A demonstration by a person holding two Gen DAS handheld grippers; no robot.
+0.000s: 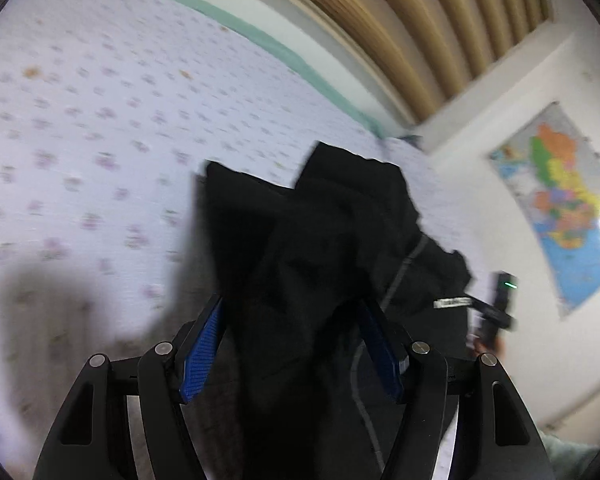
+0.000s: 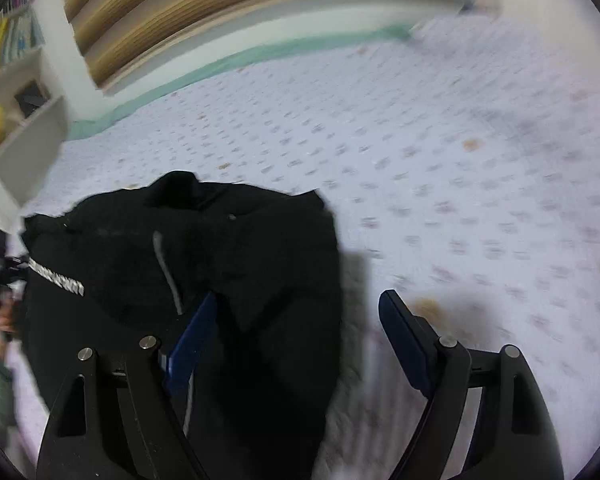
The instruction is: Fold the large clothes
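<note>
The left gripper (image 1: 292, 344) stands spread wide, the black garment (image 1: 320, 240) bunched between its blue pads (image 1: 202, 356) but unpinched. The right gripper (image 2: 296, 344) is spread too, the garment draped over its left finger only. Beyond both, the garment lies crumpled on the flowered bedsheet (image 2: 440, 168). Farther off: slatted headboard (image 1: 400, 20), wall map (image 1: 560, 200).

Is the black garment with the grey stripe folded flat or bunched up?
Bunched up: the black garment lies rumpled in uneven ridges on the flowered bedsheet, its edges ragged.
</note>
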